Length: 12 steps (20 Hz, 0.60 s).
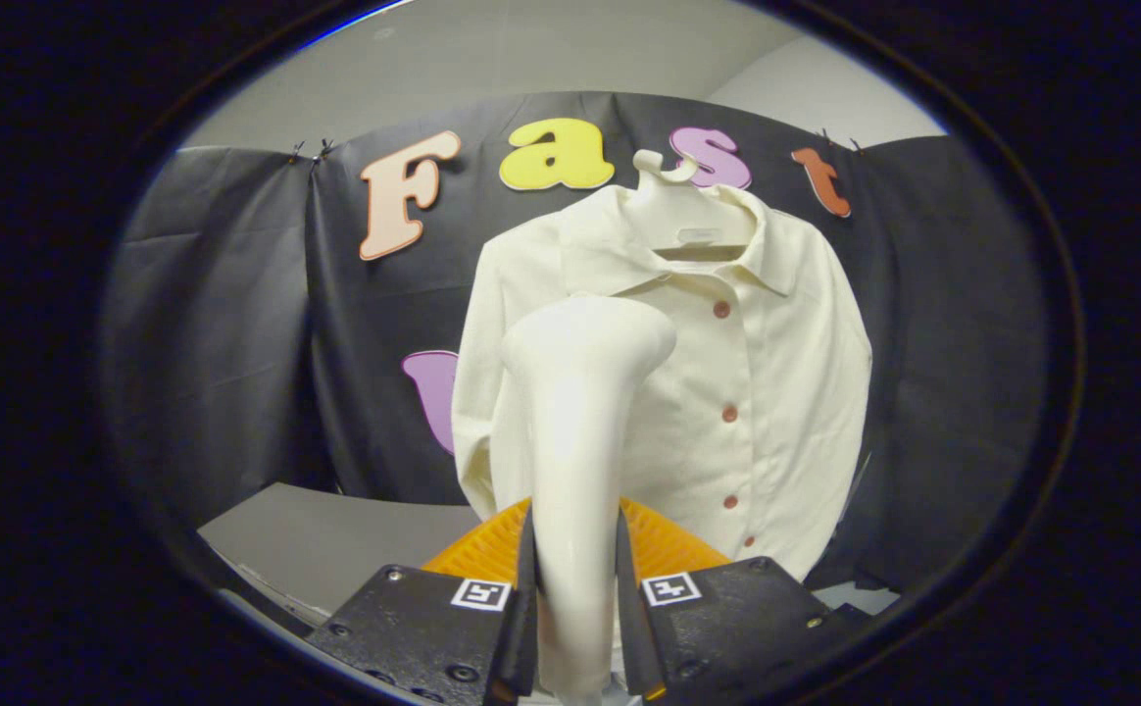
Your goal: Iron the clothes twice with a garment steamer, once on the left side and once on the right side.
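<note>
Steamer (pixel 575 431) was sitting right between the fingers (pixel 575 598), clamped by its handle with both fingers pressed against it from either side, so a solid grip on it. It was a pale cream wand standing pretty much upright, with the wider head at the top angled off to the right. Straight beyond it hung the shirt (pixel 727 382), a cream button-up with a collar and a row of reddish-brown buttons (pixel 729 414) running down the front. The steamer head overlapped the shirt's chest area to the left of the button line, though whether it was actually touching the fabric I couldn't tell. The shirt was on a white plastic hanger (pixel 680 211) whose hook poked up in front of the black cloth wall (pixel 237 324). Both sleeves hung down at the sides. Below and to the left of the shirt there was a plain grey surface (pixel 335 539) running back to the cloth.
</note>
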Each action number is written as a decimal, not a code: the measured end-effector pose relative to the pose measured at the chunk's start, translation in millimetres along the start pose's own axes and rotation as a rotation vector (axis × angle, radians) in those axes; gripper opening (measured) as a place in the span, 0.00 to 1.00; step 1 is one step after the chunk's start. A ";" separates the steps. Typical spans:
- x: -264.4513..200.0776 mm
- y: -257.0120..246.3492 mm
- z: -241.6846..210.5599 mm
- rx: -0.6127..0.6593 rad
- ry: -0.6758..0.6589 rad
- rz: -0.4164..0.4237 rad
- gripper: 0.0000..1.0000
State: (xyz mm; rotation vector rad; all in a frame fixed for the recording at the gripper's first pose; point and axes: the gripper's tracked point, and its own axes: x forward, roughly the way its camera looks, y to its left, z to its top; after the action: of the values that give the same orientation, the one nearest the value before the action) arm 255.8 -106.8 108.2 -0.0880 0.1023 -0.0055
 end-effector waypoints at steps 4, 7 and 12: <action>15.2 -12.2 -5.6 0.017 0.016 0.003 0.35; 19.9 -12.6 -19.2 0.018 0.024 0.031 0.35; 28.9 -12.3 -50.0 0.043 0.057 0.054 0.35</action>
State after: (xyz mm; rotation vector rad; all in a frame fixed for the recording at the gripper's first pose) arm 279.5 -123.7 56.7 -0.0426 0.1610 0.0433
